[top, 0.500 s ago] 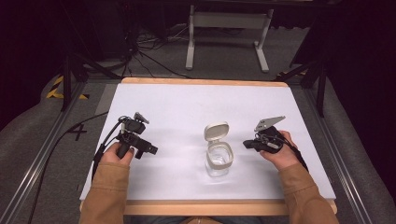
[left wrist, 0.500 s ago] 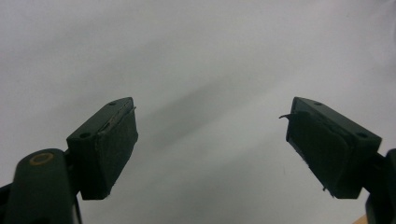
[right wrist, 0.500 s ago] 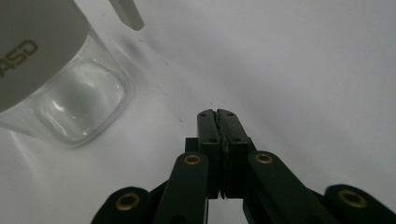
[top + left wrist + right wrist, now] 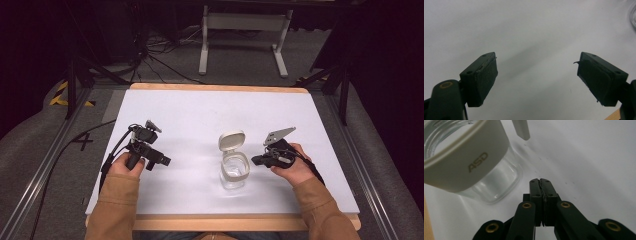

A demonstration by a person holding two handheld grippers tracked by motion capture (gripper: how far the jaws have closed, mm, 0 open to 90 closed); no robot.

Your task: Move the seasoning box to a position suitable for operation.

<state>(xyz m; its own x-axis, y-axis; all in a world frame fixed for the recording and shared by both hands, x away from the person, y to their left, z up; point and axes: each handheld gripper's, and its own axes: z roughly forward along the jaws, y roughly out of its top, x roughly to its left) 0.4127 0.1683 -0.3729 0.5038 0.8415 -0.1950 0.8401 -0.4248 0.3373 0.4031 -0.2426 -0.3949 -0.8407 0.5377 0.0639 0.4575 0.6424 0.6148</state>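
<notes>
A clear glass jar (image 4: 234, 171) with a white collar stands on the white table, its white flip lid (image 4: 231, 140) hinged up behind it. My right gripper (image 4: 256, 160) is just right of the jar, pointing at it, jaws shut on nothing. In the right gripper view the shut tips (image 4: 540, 181) stop short of the jar (image 4: 496, 182), whose collar (image 4: 461, 167) reads "ASD". My left gripper (image 4: 163, 160) rests well left of the jar. Its jaws are wide open in the left gripper view (image 4: 537, 75), with bare table between them.
The white table top (image 4: 210, 115) has a wooden rim (image 4: 220, 222) along its near and far sides. A cable (image 4: 75, 142) trails from the left gripper off the table's left side. A metal stand (image 4: 240, 30) and black tripod legs are on the floor beyond.
</notes>
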